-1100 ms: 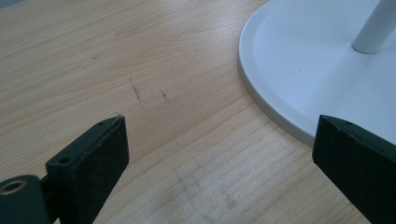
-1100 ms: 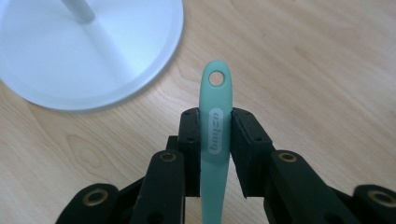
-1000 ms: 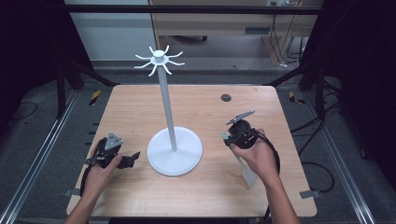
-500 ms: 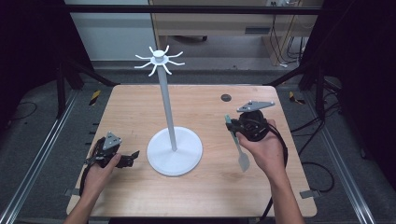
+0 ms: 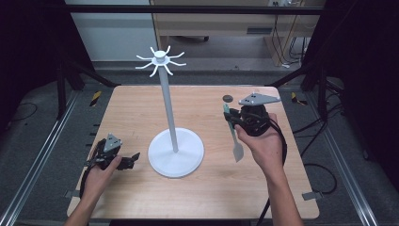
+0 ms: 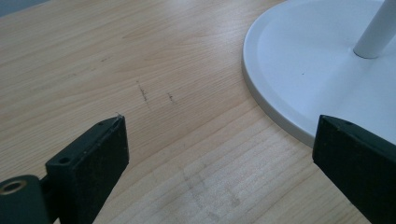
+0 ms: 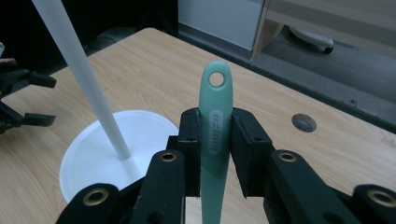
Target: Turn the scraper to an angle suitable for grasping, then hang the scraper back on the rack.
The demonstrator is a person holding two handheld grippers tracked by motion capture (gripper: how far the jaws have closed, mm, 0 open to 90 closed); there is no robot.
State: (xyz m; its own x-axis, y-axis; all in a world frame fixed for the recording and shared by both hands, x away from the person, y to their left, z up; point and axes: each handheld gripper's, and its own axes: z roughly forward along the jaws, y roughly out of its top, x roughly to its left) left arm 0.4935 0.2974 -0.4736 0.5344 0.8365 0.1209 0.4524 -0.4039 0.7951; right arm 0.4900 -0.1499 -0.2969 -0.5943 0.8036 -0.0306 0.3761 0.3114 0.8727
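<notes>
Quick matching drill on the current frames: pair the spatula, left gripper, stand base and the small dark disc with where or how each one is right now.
Things:
1. spatula
2. left gripper
3. stand base
4. dark disc

States:
A. open, low over the table beside the white base
B. flat on the table's far edge
C. clamped in the right gripper, handle hole upward
D. round, white, mid-table, carrying the pole

Pairs: 1-C, 2-A, 3-D, 4-B

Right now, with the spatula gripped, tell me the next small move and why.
Probably lift the right gripper up and left toward the stand's hooks. It is shut on the spatula, whose hole end points up, while the hooks sit well above it atop the pole.
</notes>
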